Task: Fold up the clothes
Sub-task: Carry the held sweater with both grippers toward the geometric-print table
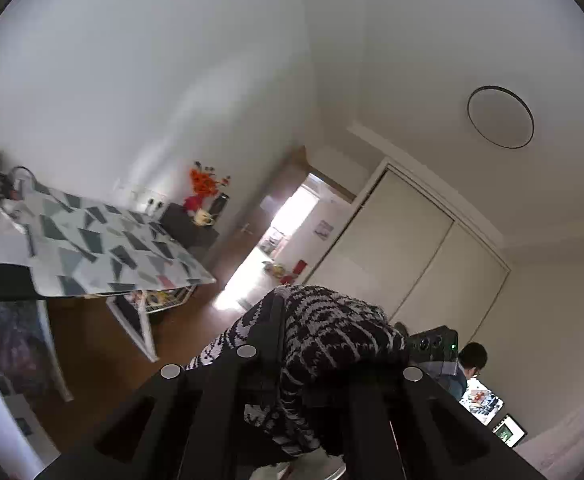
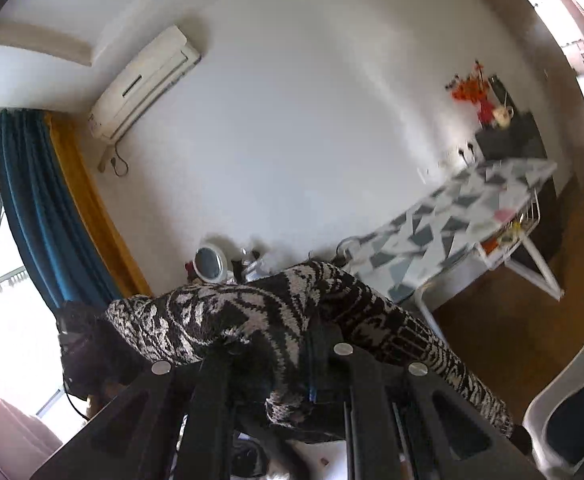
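Left wrist view: left hand-held gripper [image 1: 288, 364] clamped on black-and-white knit garment [image 1: 331, 336], raised. Right hand-held gripper [image 2: 288, 360] likewise pinching same knit [image 2: 252, 312], draped toward 9 and 4 o'clock. Patterned desk [image 2: 471, 208] beyond, 2 o'clock. Judged mid-lift; next: lower flat onto surface.

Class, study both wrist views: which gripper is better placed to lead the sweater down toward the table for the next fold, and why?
Probably the right gripper. It grips the black-and-white knit sweater, and the patterned table lies just beyond its fingers. The left gripper also grips it, but its table lies far off to the side.
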Tool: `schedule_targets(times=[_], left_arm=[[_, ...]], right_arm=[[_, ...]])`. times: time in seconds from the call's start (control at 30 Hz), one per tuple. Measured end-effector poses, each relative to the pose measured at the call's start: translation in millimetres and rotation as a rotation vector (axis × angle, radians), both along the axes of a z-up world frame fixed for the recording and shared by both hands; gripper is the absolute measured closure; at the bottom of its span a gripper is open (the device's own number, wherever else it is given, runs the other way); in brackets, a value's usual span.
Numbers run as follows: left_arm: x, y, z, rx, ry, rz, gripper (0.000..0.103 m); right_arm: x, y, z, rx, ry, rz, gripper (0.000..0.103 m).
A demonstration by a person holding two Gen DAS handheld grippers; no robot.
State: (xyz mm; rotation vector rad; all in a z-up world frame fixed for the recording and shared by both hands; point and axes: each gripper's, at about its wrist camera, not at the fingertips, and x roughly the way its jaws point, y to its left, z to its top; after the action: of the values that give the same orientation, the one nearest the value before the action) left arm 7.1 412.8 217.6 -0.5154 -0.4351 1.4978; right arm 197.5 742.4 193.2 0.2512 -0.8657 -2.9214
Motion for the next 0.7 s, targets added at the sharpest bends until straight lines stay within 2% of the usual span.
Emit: schedule_targets(times=[0.17, 0.3, 0.4, 0.57, 0.7], left_arm=[[4, 52, 7, 0.006, 0.038, -0.006, 0.099], [-8, 80, 11, 0.034, 0.039, 0.011, 0.099], [-30, 107, 18, 0.044, 0.062, 0.035, 0.099], [-86, 160, 28, 0.044, 0.140, 0.068, 0.099], [-144, 204, 38, 0.004, 0.213, 0.036, 0.099]], right_arm=[[14, 47, 17, 0.016, 0.056, -0.046, 0.091], [1, 83, 27, 0.019, 0.091, -0.059, 0.091], [-23, 106, 34, 0.057, 0.096, -0.057, 0.092], [-85, 157, 34, 0.032, 0.109, -0.037, 0.092], [-140, 186, 34, 0.073, 0.139, -0.032, 0.092]])
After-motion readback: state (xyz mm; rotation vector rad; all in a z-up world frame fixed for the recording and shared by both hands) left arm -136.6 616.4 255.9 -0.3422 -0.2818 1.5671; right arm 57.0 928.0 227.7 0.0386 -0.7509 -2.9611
